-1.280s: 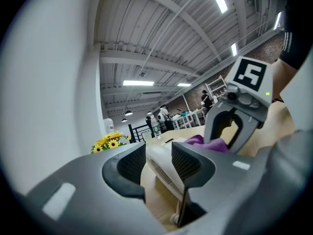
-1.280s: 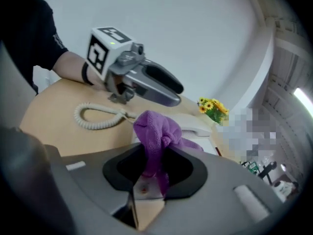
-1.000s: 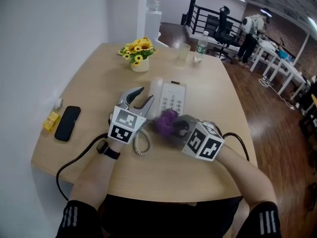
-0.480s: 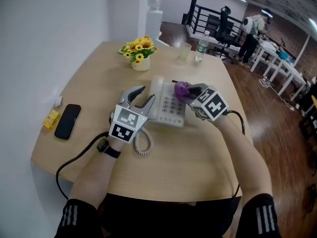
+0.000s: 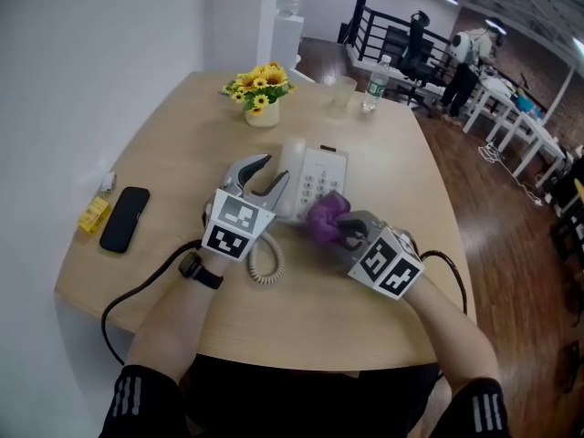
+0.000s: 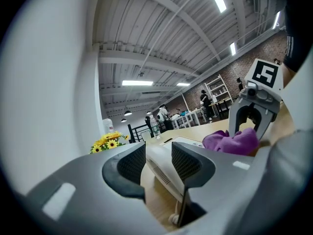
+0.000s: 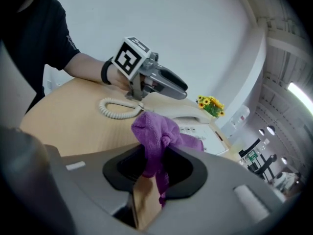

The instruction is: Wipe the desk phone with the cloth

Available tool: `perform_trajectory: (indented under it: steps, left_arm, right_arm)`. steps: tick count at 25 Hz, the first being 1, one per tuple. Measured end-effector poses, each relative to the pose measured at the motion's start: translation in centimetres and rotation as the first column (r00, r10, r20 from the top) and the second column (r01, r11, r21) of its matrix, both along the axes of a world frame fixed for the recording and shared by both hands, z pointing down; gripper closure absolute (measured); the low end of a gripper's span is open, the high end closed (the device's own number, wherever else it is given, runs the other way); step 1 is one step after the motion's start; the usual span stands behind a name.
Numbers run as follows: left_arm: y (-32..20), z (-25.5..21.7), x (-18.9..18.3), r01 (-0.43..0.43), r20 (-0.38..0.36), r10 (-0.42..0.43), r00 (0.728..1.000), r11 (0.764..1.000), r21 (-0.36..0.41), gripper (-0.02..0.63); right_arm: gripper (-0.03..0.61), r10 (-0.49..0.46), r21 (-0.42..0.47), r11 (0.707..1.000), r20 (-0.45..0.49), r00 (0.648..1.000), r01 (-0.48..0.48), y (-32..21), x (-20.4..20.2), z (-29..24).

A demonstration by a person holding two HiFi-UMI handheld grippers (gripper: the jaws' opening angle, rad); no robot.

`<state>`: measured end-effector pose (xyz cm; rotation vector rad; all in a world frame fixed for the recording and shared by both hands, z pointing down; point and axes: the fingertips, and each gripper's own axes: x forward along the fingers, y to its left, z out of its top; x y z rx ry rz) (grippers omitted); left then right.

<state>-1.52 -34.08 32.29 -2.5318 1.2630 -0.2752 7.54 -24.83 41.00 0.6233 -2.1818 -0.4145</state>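
Your right gripper (image 5: 349,233) is clamped on the purple cloth (image 5: 326,217), which sits at the near right corner of the phone (image 5: 319,176). The phone lies just ahead and left of it, long axis running away from you, so wipe forward. Your left gripper (image 5: 270,173) stands part open astride the handset (image 5: 290,164) on the phone's left side.

Head view overhead; low opposed tool views; desk phone (image 5: 318,179) common
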Motion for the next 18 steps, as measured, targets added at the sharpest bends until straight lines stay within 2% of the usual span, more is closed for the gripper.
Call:
perform_trajectory:
  steps: [2, 4, 6, 8, 10, 11, 14, 18]
  left_arm:
    - [0.0, 0.0, 0.0, 0.001, 0.000, -0.001, 1.000, 1.000, 0.000, 0.454]
    - [0.0, -0.1, 0.0, 0.002, -0.002, -0.002, 1.000, 1.000, 0.002, 0.454]
    - [0.0, -0.2, -0.1, 0.004, -0.005, -0.004, 1.000, 1.000, 0.005, 0.454]
    - [0.0, -0.2, -0.2, 0.005, -0.006, -0.005, 1.000, 1.000, 0.007, 0.454]
    - [0.0, -0.1, -0.2, 0.007, -0.005, -0.007, 1.000, 1.000, 0.005, 0.454]
    - [0.0, -0.1, -0.3, 0.007, -0.005, -0.007, 1.000, 1.000, 0.005, 0.453]
    - [0.0, -0.2, -0.4, 0.011, -0.014, -0.011, 1.000, 1.000, 0.005, 0.454]
    - [-0.1, -0.5, -0.3, 0.005, -0.019, -0.005, 1.000, 1.000, 0.008, 0.454]
  right_arm:
    - [0.463, -0.030, -0.016, 0.999, -0.007, 1.000, 0.029, 1.4, -0.3, 0.0]
    - [0.463, -0.043, -0.007, 0.999, 0.036, 0.998, 0.044, 2.1, -0.9, -1.3]
    - [0.463, -0.052, 0.032, 0.998, 0.119, 0.992, 0.049, 2.0, -2.2, -3.7]
    - [0.463, -0.063, 0.105, 0.993, 0.147, 0.987, 0.048, 1.2, -3.8, -5.7]
    - [0.463, -0.071, 0.159, 0.986, 0.095, 0.993, 0.055, 0.1, -5.3, -5.8]
    - [0.463, -0.073, 0.158, 0.985, 0.060, 0.996, 0.063, -0.2, -6.0, -5.0]
    - [0.463, -0.084, 0.094, 0.992, 0.003, 0.996, 0.083, -0.5, -6.9, -1.5]
    - [0.464, -0.054, 0.069, 0.996, 0.003, 0.999, 0.054, -0.5, -5.0, -0.3]
